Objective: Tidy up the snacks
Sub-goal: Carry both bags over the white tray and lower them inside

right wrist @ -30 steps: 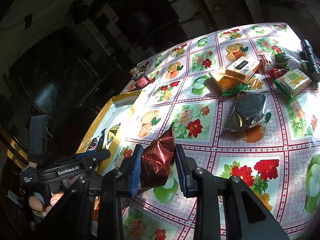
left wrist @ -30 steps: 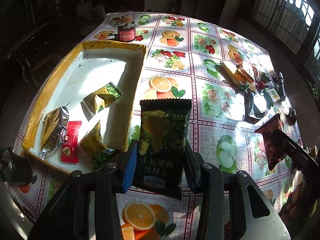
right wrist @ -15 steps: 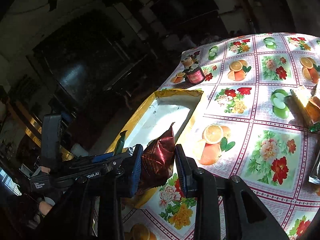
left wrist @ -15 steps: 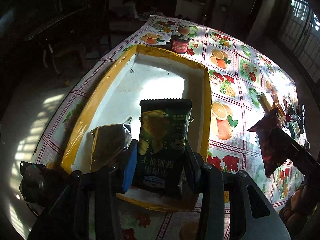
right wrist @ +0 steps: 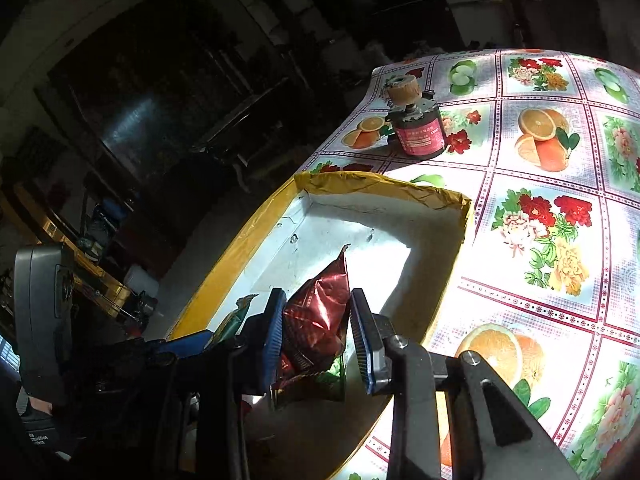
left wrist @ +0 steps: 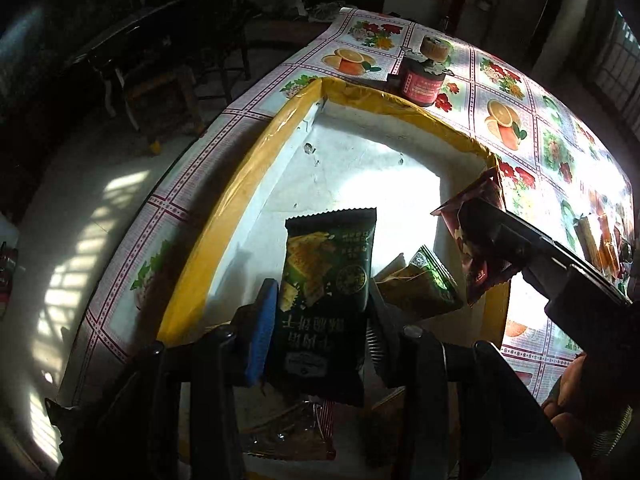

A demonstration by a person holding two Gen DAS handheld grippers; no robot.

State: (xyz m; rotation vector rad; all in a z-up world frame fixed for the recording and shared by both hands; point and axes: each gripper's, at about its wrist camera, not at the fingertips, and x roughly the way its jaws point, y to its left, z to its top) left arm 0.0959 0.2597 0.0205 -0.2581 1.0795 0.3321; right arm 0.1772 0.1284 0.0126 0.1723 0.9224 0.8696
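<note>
Left gripper (left wrist: 320, 312) clenched on a dark green snack packet (left wrist: 326, 280), right gripper (right wrist: 316, 336) on a crinkled red foil packet (right wrist: 316, 316), both above the yellow-rimmed tray (left wrist: 224, 216) near the table's corner. Light, soft and probably slippery: grip the flat middle, gently.

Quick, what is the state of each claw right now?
Left claw: closed on the dark green snack packet.
Right claw: closed on the red foil snack packet.
</note>
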